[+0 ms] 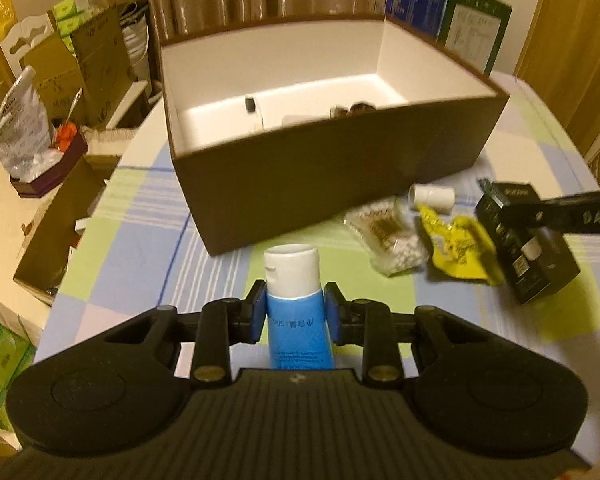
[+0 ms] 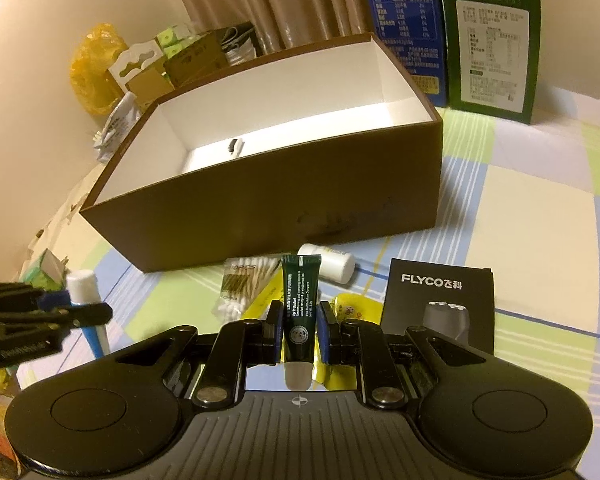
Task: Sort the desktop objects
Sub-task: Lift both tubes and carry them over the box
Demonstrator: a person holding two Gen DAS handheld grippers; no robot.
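My left gripper (image 1: 296, 306) is shut on a blue tube (image 1: 296, 332) with a white cap, held upright above the checked tablecloth; the right wrist view shows the same tube (image 2: 94, 332) at the left. My right gripper (image 2: 299, 320) is shut on a dark green tube (image 2: 301, 296), cap end toward the camera. Behind both stands an open brown box (image 1: 340, 184) (image 2: 280, 208) with a white inside and a few small items on its floor. On the cloth before it lie a cotton swab pack (image 2: 244, 280), a small white bottle (image 2: 334, 266), a yellow packet (image 1: 460, 248) and a black Flyco box (image 2: 440, 292).
A blue carton (image 2: 404, 20) and a green carton (image 2: 492, 40) stand behind the box at the right. Cardboard boxes and bags (image 1: 60, 80) crowd the floor left of the table edge. A curtain hangs at the back.
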